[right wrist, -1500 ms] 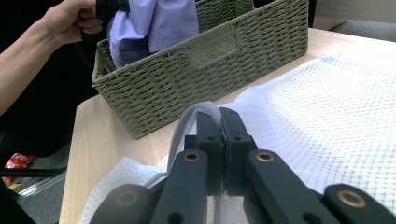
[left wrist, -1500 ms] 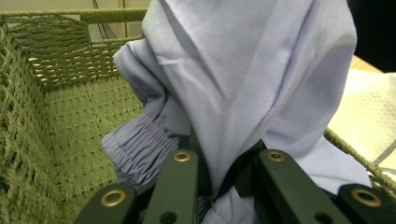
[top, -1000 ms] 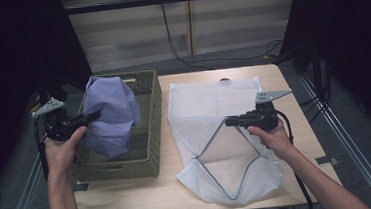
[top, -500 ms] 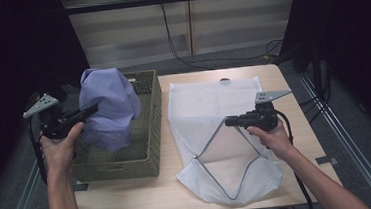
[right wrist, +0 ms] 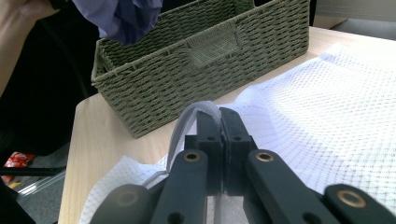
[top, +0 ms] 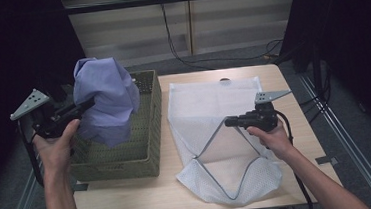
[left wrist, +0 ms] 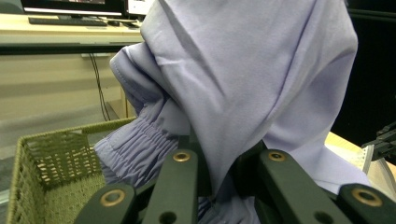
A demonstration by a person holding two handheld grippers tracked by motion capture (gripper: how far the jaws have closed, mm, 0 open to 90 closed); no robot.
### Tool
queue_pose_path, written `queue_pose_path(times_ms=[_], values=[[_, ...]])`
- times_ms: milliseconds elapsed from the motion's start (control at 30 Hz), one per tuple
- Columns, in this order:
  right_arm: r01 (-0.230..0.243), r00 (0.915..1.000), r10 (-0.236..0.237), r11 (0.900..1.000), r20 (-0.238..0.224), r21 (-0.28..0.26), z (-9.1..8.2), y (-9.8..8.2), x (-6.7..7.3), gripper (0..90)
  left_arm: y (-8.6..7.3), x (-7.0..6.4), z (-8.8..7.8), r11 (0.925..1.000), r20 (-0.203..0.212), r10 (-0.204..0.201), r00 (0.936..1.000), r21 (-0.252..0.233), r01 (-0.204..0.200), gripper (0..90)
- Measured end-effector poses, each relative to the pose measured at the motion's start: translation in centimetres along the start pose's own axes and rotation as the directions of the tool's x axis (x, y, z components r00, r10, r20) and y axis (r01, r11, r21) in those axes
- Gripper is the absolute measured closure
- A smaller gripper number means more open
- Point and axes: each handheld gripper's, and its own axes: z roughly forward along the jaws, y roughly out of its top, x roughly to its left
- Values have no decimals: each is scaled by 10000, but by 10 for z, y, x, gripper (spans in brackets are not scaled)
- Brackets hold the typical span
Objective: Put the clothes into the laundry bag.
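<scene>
A lilac garment (top: 106, 98) hangs above the green woven basket (top: 150, 157), with my left gripper (top: 91, 102) shut on its cloth. In the left gripper view the lilac garment (left wrist: 243, 79) drapes over the jaws and hides their tips; an elastic cuff (left wrist: 135, 149) shows at the left. A white mesh laundry bag (top: 214, 107) lies flat on the table to the basket's right. My right gripper (top: 228, 122) is shut on the bag's grey zipper edge (right wrist: 184, 123) and holds the bag's mouth (top: 228, 166) lifted open.
The wooden table (top: 293, 91) has bare strips at the right and front. Its front-left corner (right wrist: 88, 140) lies beside the basket (right wrist: 196, 65). Dark curtains flank both sides, and cables hang behind the table's far edge.
My left gripper has risen and drawn back to the left, lifting the lilac garment higher out of the basket. The right gripper and the mesh bag have stayed put.
</scene>
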Motion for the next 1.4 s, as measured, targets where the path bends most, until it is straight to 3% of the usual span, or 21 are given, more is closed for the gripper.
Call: queue_pose_path(times_ms=[200,333,567,667,1000,1400], values=[[23,10000,-23,10000,-26,12,0,0,1,888,8,-8,-7,9987,230,145,9996,-499,-134,820],[23,10000,-23,10000,-31,8,0,0,1,888,11,-11,-10,9970,51,369,9993,-689,-365,818],[4,10000,-4,10000,-34,5,1,0,1,888,17,-20,-15,9928,162,392,9991,-1135,-372,818],[17,10000,-17,10000,-36,-1,1,0,1,888,20,-26,-15,9918,24,630,9980,-1115,-623,815],[23,10000,-23,10000,-27,-4,0,0,1,888,28,-43,-11,9876,493,820,9954,-1379,-745,816],[11,10000,-11,10000,-33,1,0,0,0,888,33,-66,2,9838,1308,1314,9827,-1390,-1131,816]])
